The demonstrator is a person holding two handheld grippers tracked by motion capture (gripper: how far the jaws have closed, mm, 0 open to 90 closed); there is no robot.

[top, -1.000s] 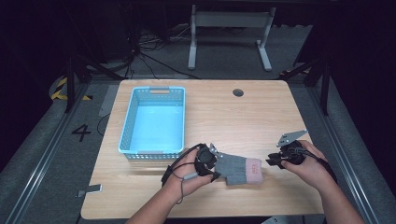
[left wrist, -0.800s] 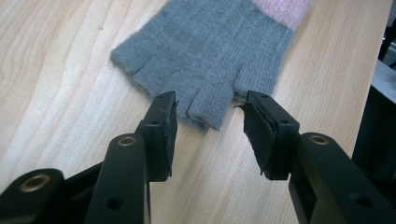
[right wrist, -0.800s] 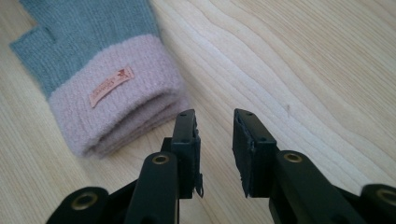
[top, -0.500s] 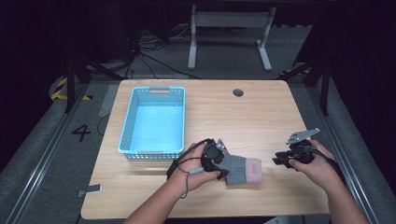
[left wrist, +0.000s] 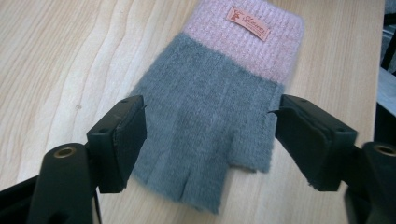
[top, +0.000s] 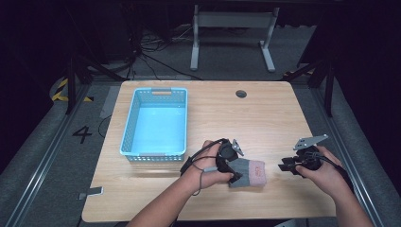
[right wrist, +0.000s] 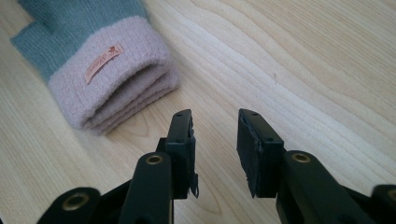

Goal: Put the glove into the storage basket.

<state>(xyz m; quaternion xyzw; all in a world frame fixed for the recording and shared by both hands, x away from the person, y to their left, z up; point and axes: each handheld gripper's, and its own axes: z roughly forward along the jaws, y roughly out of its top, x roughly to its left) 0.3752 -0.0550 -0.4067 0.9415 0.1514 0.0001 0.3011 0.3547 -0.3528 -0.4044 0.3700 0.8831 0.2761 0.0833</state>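
A grey knitted fingerless glove with a pink cuff and an orange label lies flat on the wooden table near its front edge. My left gripper reaches over the grey end. In the left gripper view the glove lies between the spread jaws of the left gripper, which have just been opening; the pads stand clear of the wool. My right gripper hovers right of the cuff. The right gripper is open on nothing, its jaws just widened, and the pink cuff shows stacked layers.
A light blue plastic basket stands at the table's left, with nothing in it. A round cable hole sits near the far edge. A small grey object lies by the front left corner. Dark floor and a desk frame lie beyond.
My left gripper slid to the right over the glove and its jaws spread apart, letting go of the wool. The right gripper's jaws widened a little; that hand barely shifted.
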